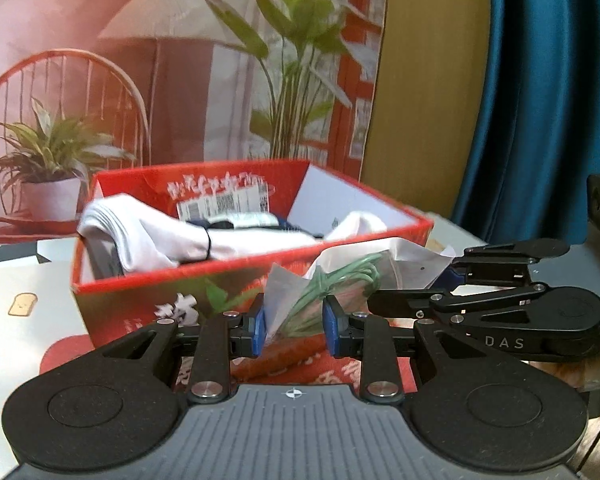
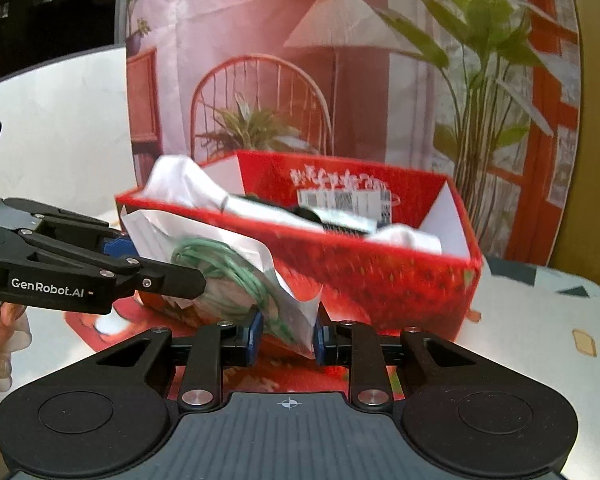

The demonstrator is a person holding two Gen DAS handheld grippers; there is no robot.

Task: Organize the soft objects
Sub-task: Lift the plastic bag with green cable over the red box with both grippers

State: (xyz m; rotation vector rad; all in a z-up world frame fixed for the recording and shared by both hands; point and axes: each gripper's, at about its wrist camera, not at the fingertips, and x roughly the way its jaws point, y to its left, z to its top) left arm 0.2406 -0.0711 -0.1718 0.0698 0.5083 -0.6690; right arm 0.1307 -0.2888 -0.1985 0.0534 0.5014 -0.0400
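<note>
A clear plastic bag (image 1: 340, 272) with a green cord coil inside is held in the air in front of a red box (image 1: 180, 284). My left gripper (image 1: 294, 326) is shut on one end of the bag. My right gripper (image 2: 286, 334) is shut on the other end of the bag (image 2: 228, 268). The right gripper also shows in the left wrist view (image 1: 448, 272), and the left gripper in the right wrist view (image 2: 116, 246). The red box (image 2: 380, 280) holds white and dark folded cloth items (image 1: 172, 240).
The box stands on a pale patterned tabletop (image 1: 20, 292). A printed backdrop with a lamp, chair and plants (image 1: 160, 80) hangs behind it. A teal curtain (image 1: 540, 100) is at the right. A white wall (image 2: 60, 120) is at the left.
</note>
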